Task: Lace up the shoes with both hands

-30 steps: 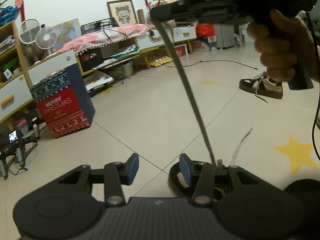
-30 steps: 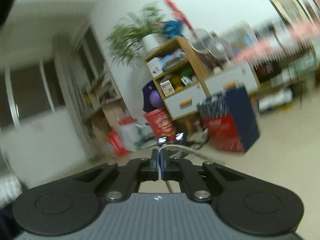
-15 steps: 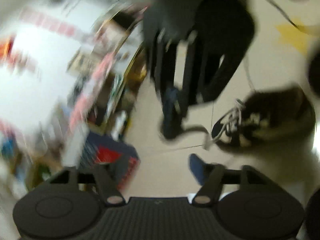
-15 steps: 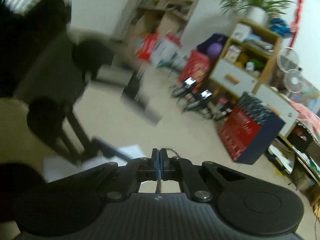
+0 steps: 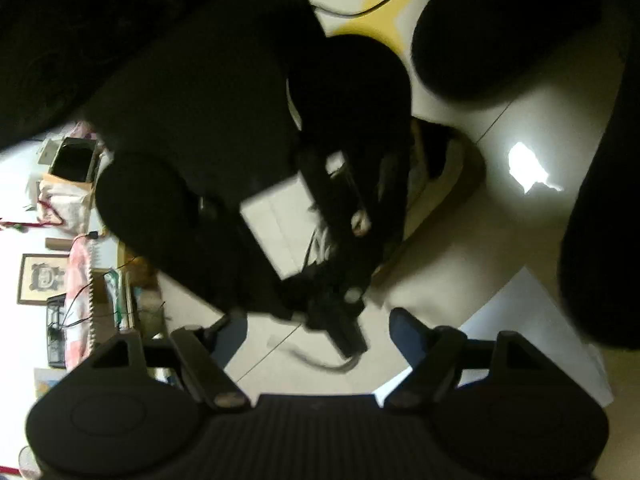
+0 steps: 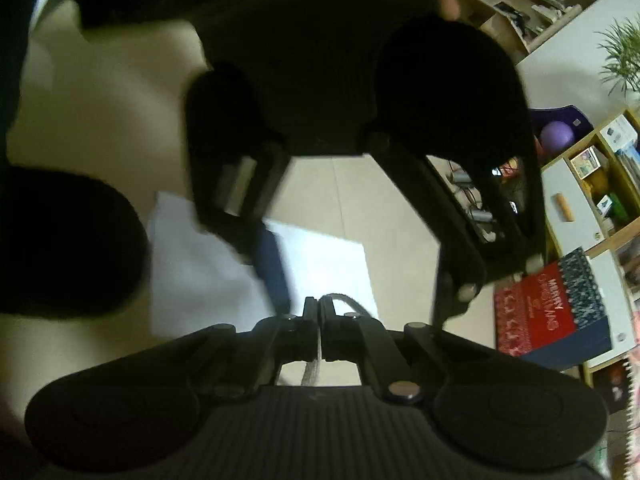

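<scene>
In the left wrist view my left gripper [image 5: 316, 336] stands open, its blue pads wide apart. The black tip of my right gripper [image 5: 346, 330] sits between them, trailing a grey shoelace [image 5: 320, 360]. Behind the right gripper lies a dark shoe [image 5: 452, 172] with a tan sole, largely hidden. In the right wrist view my right gripper [image 6: 320, 312] is shut on the grey shoelace [image 6: 310, 372], which loops out past its tips. The left gripper faces it from above, and one of its blue pads [image 6: 272, 264] is close to the right gripper's tip.
White paper [image 6: 200, 272] lies on the tiled floor under both grippers. A red and blue Christmas box [image 6: 552, 312] and wooden shelves [image 6: 580, 184] stand at the right. A yellow star [image 5: 380, 4] marks the floor beyond the shoe. The person's dark clothing fills the upper edges.
Both grippers have rolled and dropped toward the floor. The left jaws have spread wider. The right gripper, still pinching the lace, has come down between the left fingers.
</scene>
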### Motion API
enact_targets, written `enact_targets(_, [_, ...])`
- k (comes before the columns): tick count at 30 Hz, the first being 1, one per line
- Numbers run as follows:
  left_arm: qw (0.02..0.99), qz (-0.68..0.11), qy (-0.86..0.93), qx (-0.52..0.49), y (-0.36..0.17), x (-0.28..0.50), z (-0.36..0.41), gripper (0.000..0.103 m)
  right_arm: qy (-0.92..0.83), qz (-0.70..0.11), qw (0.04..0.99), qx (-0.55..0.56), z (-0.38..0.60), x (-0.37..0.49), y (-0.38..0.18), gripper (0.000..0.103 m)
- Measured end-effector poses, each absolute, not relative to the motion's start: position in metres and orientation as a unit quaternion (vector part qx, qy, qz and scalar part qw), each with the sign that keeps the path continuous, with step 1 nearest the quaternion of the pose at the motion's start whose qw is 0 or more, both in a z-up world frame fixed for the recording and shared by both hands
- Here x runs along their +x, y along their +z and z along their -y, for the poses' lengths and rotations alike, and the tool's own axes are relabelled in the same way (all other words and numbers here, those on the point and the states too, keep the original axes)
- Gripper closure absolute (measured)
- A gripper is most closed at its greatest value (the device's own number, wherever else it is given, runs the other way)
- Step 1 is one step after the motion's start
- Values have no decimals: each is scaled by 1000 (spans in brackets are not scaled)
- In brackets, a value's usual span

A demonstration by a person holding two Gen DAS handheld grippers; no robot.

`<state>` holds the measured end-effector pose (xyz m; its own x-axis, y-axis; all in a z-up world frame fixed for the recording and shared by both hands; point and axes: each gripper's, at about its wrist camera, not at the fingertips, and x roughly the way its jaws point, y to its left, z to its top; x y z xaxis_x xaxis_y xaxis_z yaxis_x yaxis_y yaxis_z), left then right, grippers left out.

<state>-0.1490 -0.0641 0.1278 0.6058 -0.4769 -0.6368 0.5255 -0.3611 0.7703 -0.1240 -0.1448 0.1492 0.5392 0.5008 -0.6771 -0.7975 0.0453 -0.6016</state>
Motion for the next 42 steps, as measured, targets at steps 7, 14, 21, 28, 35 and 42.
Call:
enact_targets(7, [555,-35,-414,721,101,-143,75,25,444,-123,698,-548,140,-131,148,101])
enact_targets(14, [575,-63,-320,751,72,-143,85,41,380,-115,713,-578,130,-123,144,101])
enact_targets(21, [620,-95,-291,722,68,-132,88,53,364,-106,710,-593,126,-123,130,101])
enact_targets(28, [686,-161,-259,661,78,-119,93,101,363,-101,738,-560,128,-118,135,101])
enact_targets(35, [772,-220,-248,543,94,-93,95,101,332,-100,789,-507,147,-109,127,101])
enact_targets(42, [881,-431,-193,7,136,-9,-2,101,251,-235,903,-259,210,-67,151,100])
